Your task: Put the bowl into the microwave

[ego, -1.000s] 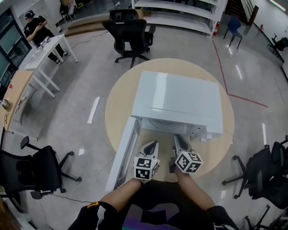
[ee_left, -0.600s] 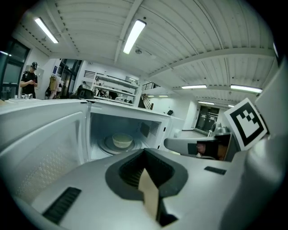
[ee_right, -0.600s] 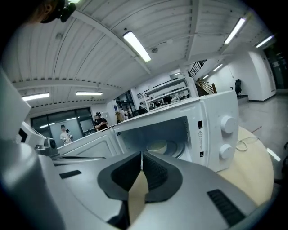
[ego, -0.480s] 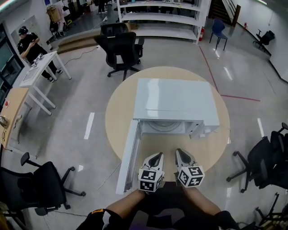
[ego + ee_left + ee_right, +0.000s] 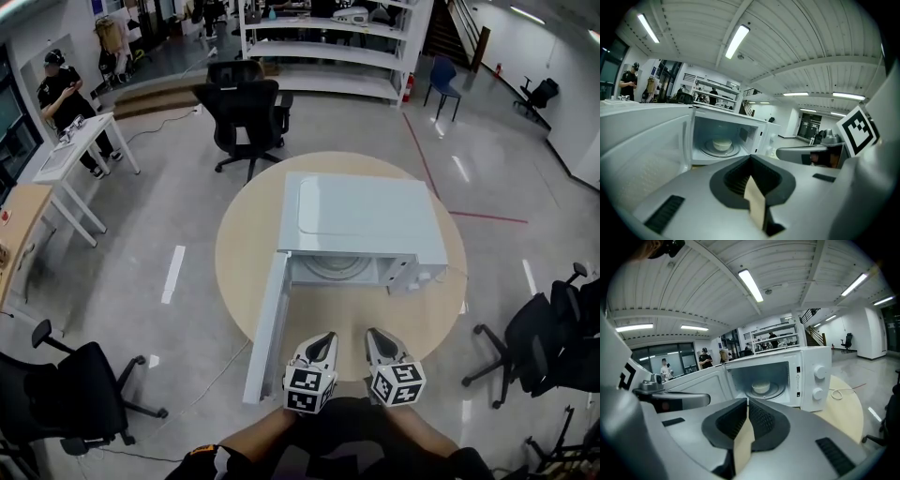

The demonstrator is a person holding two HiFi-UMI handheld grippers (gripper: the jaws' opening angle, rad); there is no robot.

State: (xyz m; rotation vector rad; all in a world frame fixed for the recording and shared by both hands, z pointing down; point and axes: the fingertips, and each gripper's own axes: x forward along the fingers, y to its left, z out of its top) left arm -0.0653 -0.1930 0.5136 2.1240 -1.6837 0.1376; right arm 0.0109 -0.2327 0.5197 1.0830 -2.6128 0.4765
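A white microwave (image 5: pixel 361 220) stands on the round wooden table (image 5: pixel 244 244), its door (image 5: pixel 267 319) swung open to the left. A pale bowl (image 5: pixel 723 144) sits on the glass turntable inside, also seen as the bowl (image 5: pixel 761 387) in the right gripper view. The head view does not show the bowl under the oven's roof. My left gripper (image 5: pixel 319 349) and right gripper (image 5: pixel 378 345) hover side by side at the table's front edge, well short of the opening. Both are shut with nothing between them: left gripper (image 5: pixel 751 158), right gripper (image 5: pixel 747 401).
The open door juts toward me on the left of my left gripper. A white cable (image 5: pixel 840 393) lies on the table to the microwave's right. Black office chairs (image 5: pixel 246 103) (image 5: pixel 66 384) (image 5: pixel 544 337) ring the table. A person stands by a white desk (image 5: pixel 75 141) far left.
Both grippers have drawn back from the microwave's opening toward me and now sit at the table's front edge. The door stays open and the bowl stays inside.
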